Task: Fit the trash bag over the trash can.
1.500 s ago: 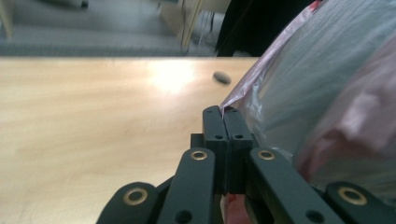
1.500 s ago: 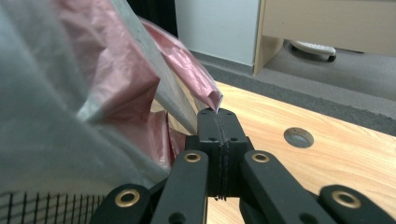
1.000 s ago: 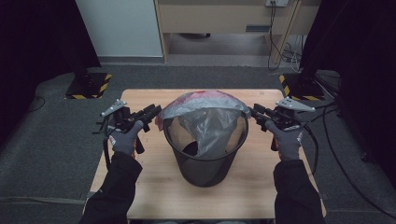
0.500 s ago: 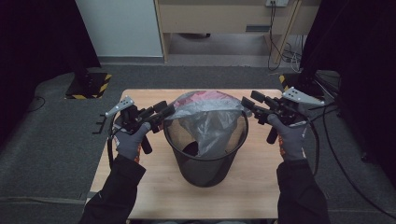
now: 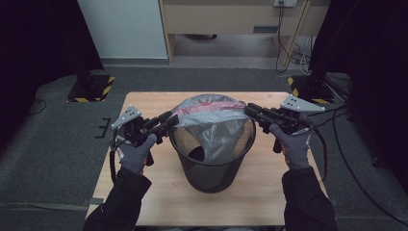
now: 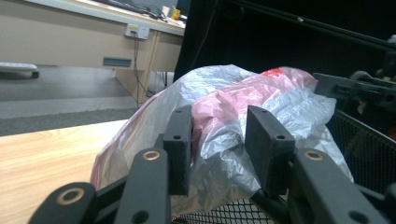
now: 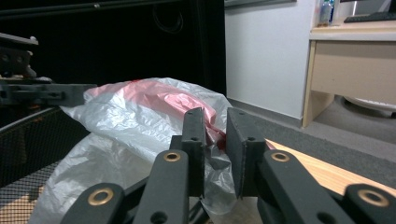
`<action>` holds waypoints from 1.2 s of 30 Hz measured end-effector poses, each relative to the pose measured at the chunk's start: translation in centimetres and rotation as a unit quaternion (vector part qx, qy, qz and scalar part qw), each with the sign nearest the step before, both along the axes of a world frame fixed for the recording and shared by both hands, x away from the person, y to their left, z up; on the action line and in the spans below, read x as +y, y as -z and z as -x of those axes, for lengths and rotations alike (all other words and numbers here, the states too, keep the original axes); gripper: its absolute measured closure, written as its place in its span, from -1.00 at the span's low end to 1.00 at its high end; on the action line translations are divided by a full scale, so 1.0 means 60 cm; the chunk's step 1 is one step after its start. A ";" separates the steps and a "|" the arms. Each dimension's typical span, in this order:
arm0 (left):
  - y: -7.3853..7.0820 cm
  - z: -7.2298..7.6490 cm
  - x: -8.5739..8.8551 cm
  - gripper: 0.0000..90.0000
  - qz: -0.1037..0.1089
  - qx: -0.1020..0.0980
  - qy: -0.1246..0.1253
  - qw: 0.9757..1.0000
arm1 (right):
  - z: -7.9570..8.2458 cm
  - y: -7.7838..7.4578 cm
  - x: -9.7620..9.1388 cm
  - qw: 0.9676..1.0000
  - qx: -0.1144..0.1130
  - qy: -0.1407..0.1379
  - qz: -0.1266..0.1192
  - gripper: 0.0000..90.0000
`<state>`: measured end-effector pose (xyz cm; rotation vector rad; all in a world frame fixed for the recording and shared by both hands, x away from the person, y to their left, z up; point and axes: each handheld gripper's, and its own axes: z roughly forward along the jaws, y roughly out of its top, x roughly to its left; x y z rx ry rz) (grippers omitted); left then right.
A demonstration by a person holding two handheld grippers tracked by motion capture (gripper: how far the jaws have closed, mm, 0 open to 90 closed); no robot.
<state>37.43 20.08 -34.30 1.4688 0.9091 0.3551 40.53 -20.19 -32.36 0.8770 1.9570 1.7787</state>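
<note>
Bin liner (image 5: 211, 113) is sitting bunched over the mesh bin (image 5: 211, 166) at desk (image 5: 144, 192) centre. Left hand-held gripper (image 5: 168, 121) at 9 o'clock and right hand-held gripper (image 5: 250, 109) at 3 are closing on its edges; pads aren't clearly pinching yet. Risk: thin film is slipping out or tearing if they're pulling unevenly.

I can't read any words, numbers or brand names here, not on the plastic bag (image 5: 211, 115), the black bin (image 5: 211, 163) or the wooden table (image 5: 144, 192).
</note>
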 end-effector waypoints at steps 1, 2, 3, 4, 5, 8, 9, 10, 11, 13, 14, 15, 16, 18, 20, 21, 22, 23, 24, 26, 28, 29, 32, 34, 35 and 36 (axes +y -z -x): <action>-0.002 0.002 0.001 0.47 -0.003 0.000 -0.004 1.000 | 0.001 0.000 0.000 1.000 -0.004 0.000 -0.001 0.79; -0.004 0.003 0.001 0.50 -0.008 -0.001 -0.006 1.000 | 0.004 -0.001 0.000 1.000 -0.006 -0.002 -0.004 0.80; -0.006 0.005 0.002 0.51 -0.012 0.001 -0.006 1.000 | 0.006 -0.002 0.000 1.000 -0.008 -0.002 -0.008 0.82; -0.007 0.006 0.003 0.53 -0.012 0.002 -0.005 1.000 | 0.009 -0.002 0.000 1.000 -0.012 -0.003 -0.010 0.84; -0.009 0.008 0.005 0.54 -0.010 0.003 -0.006 1.000 | 0.011 -0.003 0.001 1.000 -0.011 -0.003 -0.012 0.86; -0.011 0.016 0.009 0.61 -0.009 0.003 -0.007 1.000 | 0.022 -0.004 0.003 1.000 -0.012 -0.011 -0.013 0.91; -0.012 0.020 0.009 0.63 -0.010 0.002 -0.007 1.000 | 0.026 -0.004 0.004 1.000 -0.012 -0.013 -0.013 0.92; -0.014 0.024 0.011 0.67 -0.012 0.001 -0.007 1.000 | 0.029 -0.003 0.004 1.000 -0.012 -0.014 -0.013 0.92; -0.015 0.028 0.013 0.68 -0.012 -0.002 -0.005 1.000 | 0.033 -0.003 0.004 1.000 -0.013 -0.013 -0.012 0.92; -0.017 0.038 0.014 0.71 -0.012 -0.009 -0.003 1.000 | 0.040 -0.002 0.002 1.000 -0.015 -0.013 -0.014 0.91; -0.017 0.044 0.012 0.74 -0.012 -0.013 -0.001 1.000 | 0.044 -0.003 0.001 1.000 -0.017 -0.011 -0.015 0.91; -0.018 0.050 0.010 0.77 -0.017 -0.017 -0.001 1.000 | 0.048 -0.003 0.000 1.000 -0.019 -0.010 -0.015 0.91; -0.018 0.055 0.007 0.80 -0.021 -0.020 0.001 1.000 | 0.051 -0.003 -0.001 1.000 -0.019 -0.008 -0.016 0.91; -0.020 0.066 0.002 0.84 -0.027 -0.027 0.007 0.999 | 0.059 -0.004 -0.005 1.000 -0.020 -0.007 -0.016 0.90; -0.020 0.077 -0.001 0.86 -0.031 -0.031 0.016 0.999 | 0.066 -0.003 -0.010 1.000 -0.022 -0.007 -0.018 0.90; -0.019 0.084 -0.002 0.86 -0.035 -0.034 0.021 0.999 | 0.071 -0.002 -0.014 1.000 -0.021 -0.007 -0.017 0.89; -0.017 0.088 -0.004 0.89 -0.034 -0.034 0.023 0.999 | 0.077 -0.001 -0.017 1.000 -0.021 -0.009 -0.014 0.89; -0.016 0.094 -0.005 0.90 -0.036 -0.035 0.027 0.998 | 0.081 0.001 -0.018 1.000 -0.021 -0.009 -0.013 0.89; -0.014 0.099 -0.007 0.91 -0.035 -0.037 0.029 0.998 | 0.086 0.003 -0.020 1.000 -0.021 -0.009 -0.013 0.89; -0.013 0.109 -0.008 0.93 -0.034 -0.039 0.036 0.998 | 0.096 0.009 -0.024 1.000 -0.021 -0.010 -0.011 0.90; -0.013 0.119 -0.009 0.93 -0.036 -0.043 0.041 0.998 | 0.104 0.012 -0.027 1.000 -0.020 -0.012 -0.011 0.90; -0.012 0.124 -0.010 0.93 -0.038 -0.045 0.042 0.997 | 0.107 0.013 -0.029 1.000 -0.020 -0.014 -0.013 0.90; -0.010 0.136 -0.010 0.94 -0.040 -0.051 0.042 0.997 | 0.118 0.017 -0.031 0.999 -0.019 -0.017 -0.019 0.90; -0.009 0.142 -0.009 0.94 -0.038 -0.052 0.042 0.997 | 0.124 0.019 -0.031 0.999 -0.018 -0.018 -0.023 0.90; -0.008 0.145 -0.010 0.94 -0.038 -0.053 0.040 0.997 | 0.127 0.021 -0.031 0.999 -0.018 -0.017 -0.025 0.90; -0.008 0.145 -0.010 0.93 -0.037 -0.054 0.039 0.997 | 0.131 0.022 -0.031 0.999 -0.019 -0.016 -0.026 0.90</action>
